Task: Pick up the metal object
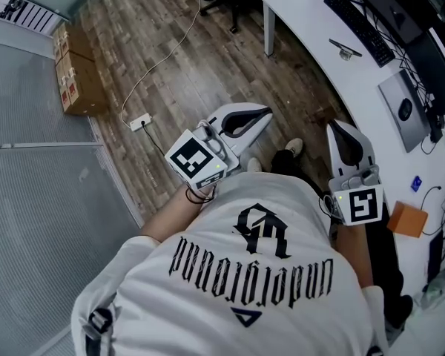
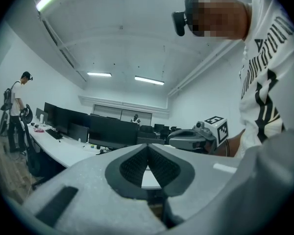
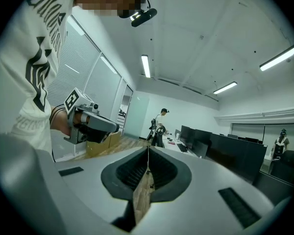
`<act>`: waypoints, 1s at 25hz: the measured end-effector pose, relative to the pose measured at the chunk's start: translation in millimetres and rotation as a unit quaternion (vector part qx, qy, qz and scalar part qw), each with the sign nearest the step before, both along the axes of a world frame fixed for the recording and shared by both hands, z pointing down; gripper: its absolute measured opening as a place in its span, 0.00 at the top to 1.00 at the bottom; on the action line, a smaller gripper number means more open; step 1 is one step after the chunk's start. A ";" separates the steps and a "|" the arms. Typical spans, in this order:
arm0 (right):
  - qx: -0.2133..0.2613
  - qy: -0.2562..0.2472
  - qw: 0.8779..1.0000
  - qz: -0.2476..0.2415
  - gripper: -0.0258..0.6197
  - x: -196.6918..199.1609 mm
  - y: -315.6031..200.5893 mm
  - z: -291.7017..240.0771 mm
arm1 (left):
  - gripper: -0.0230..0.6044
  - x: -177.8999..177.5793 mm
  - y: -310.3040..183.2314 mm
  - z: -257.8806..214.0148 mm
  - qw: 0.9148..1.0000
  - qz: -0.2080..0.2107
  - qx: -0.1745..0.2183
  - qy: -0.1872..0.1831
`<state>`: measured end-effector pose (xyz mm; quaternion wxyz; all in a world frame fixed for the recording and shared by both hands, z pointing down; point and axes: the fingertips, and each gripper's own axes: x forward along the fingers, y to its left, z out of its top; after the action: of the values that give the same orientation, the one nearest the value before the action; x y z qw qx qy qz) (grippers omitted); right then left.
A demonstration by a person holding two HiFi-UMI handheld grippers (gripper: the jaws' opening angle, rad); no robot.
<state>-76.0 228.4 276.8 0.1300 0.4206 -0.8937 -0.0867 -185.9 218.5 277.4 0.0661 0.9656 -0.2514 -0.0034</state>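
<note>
The left tongs [image 1: 261, 116] are held out over the wooden floor [image 1: 170, 50]. In the left gripper view the jaw tips meet and grip nothing. The right tongs [image 1: 338, 127] hang further right, near the edge of the curved white surface [image 1: 311, 21]. Their jaws are pressed fully together and are also empty.

I cannot tell for certain which thing is the metal object. A small grey item [image 1: 345, 50] lies on the surface just left of the black keyboard [image 1: 360, 24], far from both tongs. An orange block [image 1: 408, 219] sits on the surface to the right of the right tongs. Cardboard boxes [image 1: 78, 80] stand on the floor at the far left. A white power strip [image 1: 139, 122] with its cable lies between the boxes and the left tongs. Another person [image 2: 17, 111] stands by the surface in the distance.
</note>
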 end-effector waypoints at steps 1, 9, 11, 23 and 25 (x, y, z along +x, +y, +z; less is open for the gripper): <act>-0.001 -0.001 1.000 0.001 0.94 0.6 -3.4 1.9 | 0.94 -0.1 -3.2 1.1 1.000 0.001 0.000 -0.001; -0.003 -0.007 1.000 0.003 0.94 13.6 -46.5 12.4 | 0.94 6.8 -40.2 10.4 1.000 0.003 -0.006 -0.018; -0.001 -0.010 1.000 0.001 0.94 17.9 -60.5 12.8 | 0.94 12.0 -53.8 10.9 1.000 0.002 -0.007 -0.021; -0.036 -0.012 0.999 0.020 0.94 91.1 -156.1 31.8 | 0.94 85.4 -154.1 27.2 0.999 0.029 -0.028 -0.028; -0.042 -0.017 0.999 0.029 0.93 109.9 -172.3 35.9 | 0.94 105.3 -176.4 32.6 0.998 0.039 -0.035 -0.028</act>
<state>33.9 56.1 312.7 0.1350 0.4423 -0.8858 -0.0378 -80.6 42.1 310.0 0.0931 0.9715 -0.2153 0.0350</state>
